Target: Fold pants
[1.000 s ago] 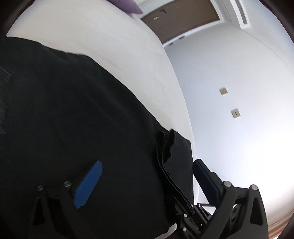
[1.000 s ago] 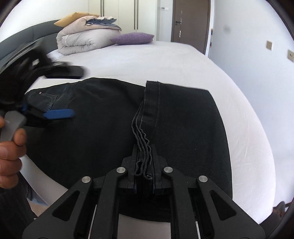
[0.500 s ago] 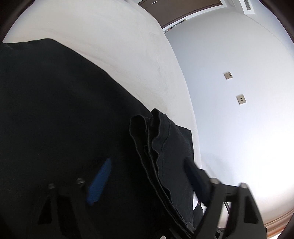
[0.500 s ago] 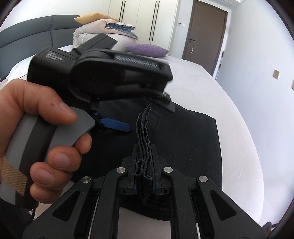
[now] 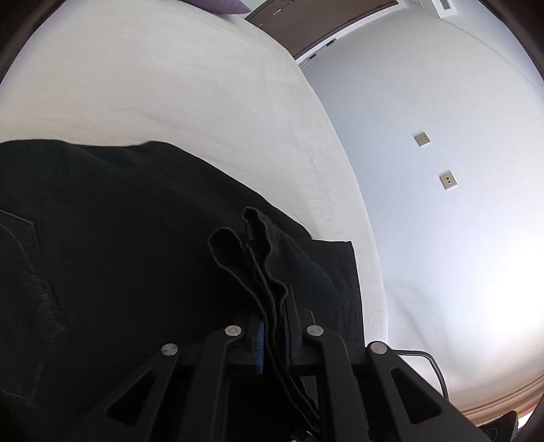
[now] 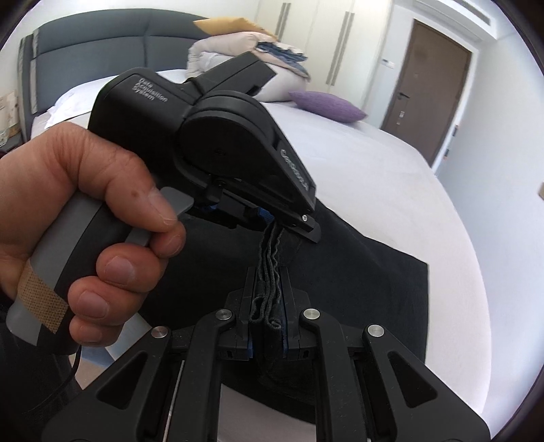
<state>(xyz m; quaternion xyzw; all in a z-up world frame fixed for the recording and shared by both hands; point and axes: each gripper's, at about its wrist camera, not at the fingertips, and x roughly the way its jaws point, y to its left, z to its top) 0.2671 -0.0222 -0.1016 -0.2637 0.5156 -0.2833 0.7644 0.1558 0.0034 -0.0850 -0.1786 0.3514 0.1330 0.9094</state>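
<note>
Clamping the same bunched hem, both grippers pinch the black pants [image 5: 142, 258] on the white bed [image 5: 176, 102]. In the left wrist view the left gripper [image 5: 273, 331] has its jaws drawn together on a stack of wavy fabric edges, a sliver of blue pad [image 5: 260, 352] showing beside the cloth. The gathered layers rise from the jaws in a loose loop, while the rest of the garment spreads flat across the mattress to the left, a stitched pocket seam visible near the frame's left edge.

In the right wrist view the right gripper [image 6: 266, 311] is likewise closed on the layered edge, the fabric crimped between its fingers. Just ahead of it, the left gripper [image 6: 292, 227] grips the same strip of cloth from above, so the two tools sit very near each other along one short run of hem. The person's left hand [image 6: 85, 217] wraps the grey handle and fills much of the left half of that view, hiding the pants' far left portion and part of the bed.

Beyond the tools, a purple cushion [image 6: 328, 107] lies on the sheet, with a folded pale duvet [image 6: 238, 51] and a mustard pillow [image 6: 231, 25] stacked near the dark grey headboard [image 6: 102, 44]. A brown door [image 6: 431, 85] stands in the far wall, and two wall plates [image 5: 421, 139] sit on the white wall beside the bed.
</note>
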